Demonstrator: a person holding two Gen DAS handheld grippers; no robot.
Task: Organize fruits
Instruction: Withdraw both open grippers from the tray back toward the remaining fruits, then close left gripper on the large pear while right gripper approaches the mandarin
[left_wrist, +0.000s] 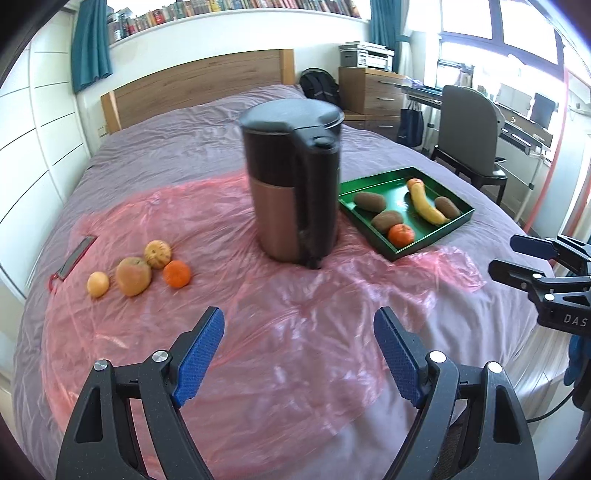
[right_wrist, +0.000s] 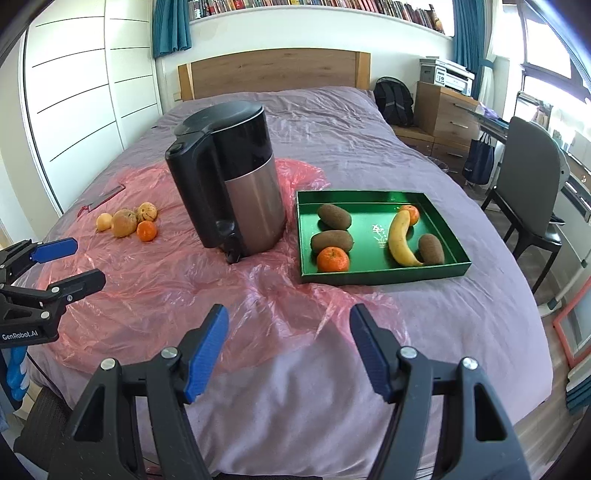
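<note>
Sunlit bedroom: bed (right_wrist: 443, 295), chair (right_wrist: 532, 184), bookshelf (right_wrist: 332, 5).

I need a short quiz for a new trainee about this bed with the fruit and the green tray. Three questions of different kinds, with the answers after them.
1. True or false: the banana lies inside the green tray.
2. How many fruits lie loose on the pink plastic sheet, left of the kettle?
3. Multiple choice: what do the fingers of the left gripper and the right gripper hold? A) an orange B) nothing C) a kiwi

Key
1. True.
2. Four: a small yellow fruit, a brownish apple, a pale ridged fruit and an orange.
3. B: both pairs of fingers stand apart and empty.
</note>
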